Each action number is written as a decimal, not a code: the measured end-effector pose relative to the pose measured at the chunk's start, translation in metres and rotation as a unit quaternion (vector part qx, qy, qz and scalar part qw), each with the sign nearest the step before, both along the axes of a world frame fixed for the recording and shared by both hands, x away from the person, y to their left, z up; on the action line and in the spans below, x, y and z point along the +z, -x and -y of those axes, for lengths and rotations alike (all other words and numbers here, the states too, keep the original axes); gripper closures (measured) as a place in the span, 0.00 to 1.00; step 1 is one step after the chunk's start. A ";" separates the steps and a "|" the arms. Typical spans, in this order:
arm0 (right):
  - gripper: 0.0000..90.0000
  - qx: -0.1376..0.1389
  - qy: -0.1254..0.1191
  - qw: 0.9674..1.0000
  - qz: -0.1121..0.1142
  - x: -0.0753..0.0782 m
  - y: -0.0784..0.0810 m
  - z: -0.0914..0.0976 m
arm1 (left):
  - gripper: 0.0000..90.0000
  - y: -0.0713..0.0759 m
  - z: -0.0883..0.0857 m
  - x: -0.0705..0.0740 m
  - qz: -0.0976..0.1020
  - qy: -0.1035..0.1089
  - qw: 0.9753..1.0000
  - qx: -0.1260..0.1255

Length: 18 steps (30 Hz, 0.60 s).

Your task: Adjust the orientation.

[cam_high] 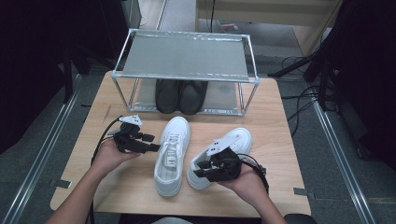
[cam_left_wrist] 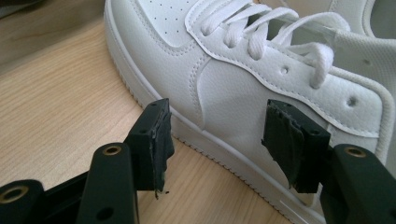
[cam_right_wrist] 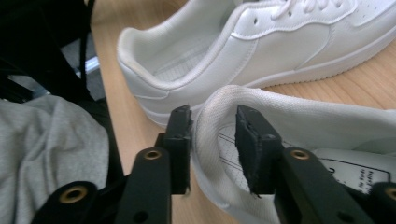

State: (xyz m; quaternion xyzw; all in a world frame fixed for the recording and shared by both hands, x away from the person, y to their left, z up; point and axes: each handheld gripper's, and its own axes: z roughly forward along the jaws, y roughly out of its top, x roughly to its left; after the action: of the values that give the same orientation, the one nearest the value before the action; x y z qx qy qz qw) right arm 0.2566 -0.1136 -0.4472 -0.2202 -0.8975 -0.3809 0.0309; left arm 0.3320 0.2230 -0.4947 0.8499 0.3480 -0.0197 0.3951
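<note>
White sneakers sit side by side on the wooden table (cam_high: 116,186). Your right gripper (cam_right_wrist: 212,140) straddles the right sneaker (cam_high: 238,140) heel collar, jaws slightly apart, pads not pressing. Your left gripper (cam_left_wrist: 217,140) sits wide open just beside the left sneaker (cam_left_wrist: 233,84), not touching it.

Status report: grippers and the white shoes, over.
Left gripper open beside left shoe. Right gripper astride right shoe's heel collar, not clamped. Nothing in the way.
</note>
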 end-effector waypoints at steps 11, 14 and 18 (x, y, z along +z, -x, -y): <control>0.97 -0.088 -0.012 0.995 0.034 0.012 -0.009 0.047 | 0.46 -0.007 0.002 0.001 0.011 0.009 1.000 0.002; 1.00 -0.119 -0.011 0.992 0.035 0.011 -0.012 0.060 | 0.45 -0.010 0.005 0.003 0.009 0.002 1.000 -0.003; 1.00 -0.149 -0.005 0.988 0.044 0.007 -0.017 0.076 | 0.45 -0.012 0.009 0.003 0.011 0.002 1.000 -0.008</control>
State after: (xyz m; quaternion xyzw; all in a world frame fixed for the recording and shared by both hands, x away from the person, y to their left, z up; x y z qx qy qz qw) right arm 0.2732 -0.1894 -0.4404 -0.3339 -0.8535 -0.3947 -0.0648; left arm 0.3444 0.2139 -0.4921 0.8524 0.3362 -0.0139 0.4003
